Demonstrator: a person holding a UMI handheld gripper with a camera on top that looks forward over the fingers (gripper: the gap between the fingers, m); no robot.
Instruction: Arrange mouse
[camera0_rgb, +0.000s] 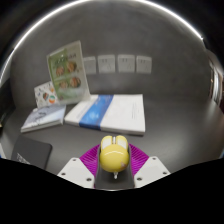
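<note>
A small yellow mouse sits between my gripper's two fingers, its front end pointing away from me. The purple pads press against both of its sides, so the fingers are shut on it. The mouse appears lifted a little above the grey table. A thin tail or cord stub hangs from its near end.
Beyond the fingers lie a white-and-blue book and another book to its left. A green-and-white booklet stands upright against the wall. A dark flat object lies at near left. Wall sockets are behind.
</note>
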